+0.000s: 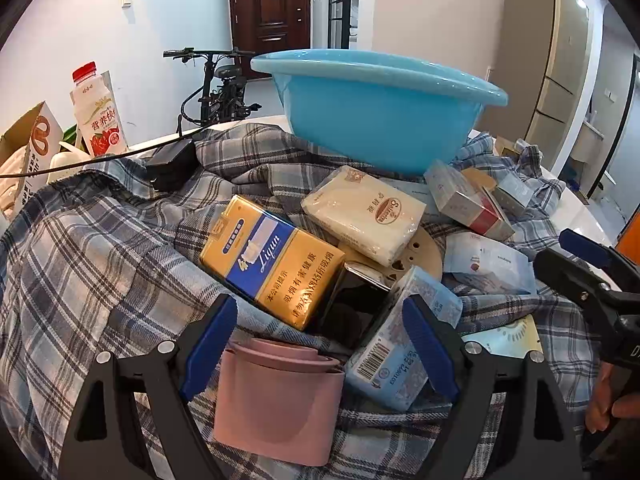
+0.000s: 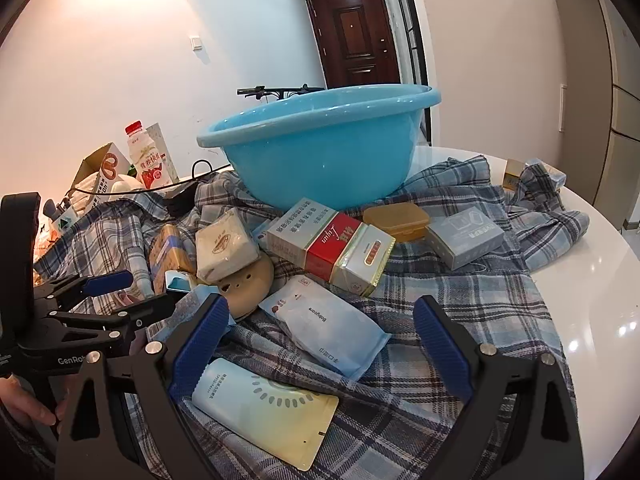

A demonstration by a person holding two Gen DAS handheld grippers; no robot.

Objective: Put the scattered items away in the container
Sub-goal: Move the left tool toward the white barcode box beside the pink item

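A blue plastic basin [image 1: 380, 116] [image 2: 320, 152] stands at the back of a plaid cloth [image 1: 100, 248] [image 2: 440, 292]. Scattered on the cloth are a gold and blue box [image 1: 272, 260], a beige tissue pack [image 1: 364, 216] [image 2: 224, 244], a red and silver carton [image 2: 332, 248], a tan lidded box [image 2: 396, 220], a grey box [image 2: 464, 236], a blue wipes pack [image 2: 328, 332] and a yellow pouch [image 2: 264, 408]. My left gripper [image 1: 320, 344] is open around a pink cup [image 1: 276, 396] and beside a pale blue pack [image 1: 400, 344]. My right gripper [image 2: 320, 344] is open above the wipes pack and pouch.
A milk bottle [image 1: 98, 114] [image 2: 148, 160], a cardboard box [image 1: 28, 152] and a black adapter [image 1: 172, 164] with its cable sit at the back left. The white round table's edge [image 2: 600, 280] curves on the right. A bicycle [image 1: 216, 88] stands behind.
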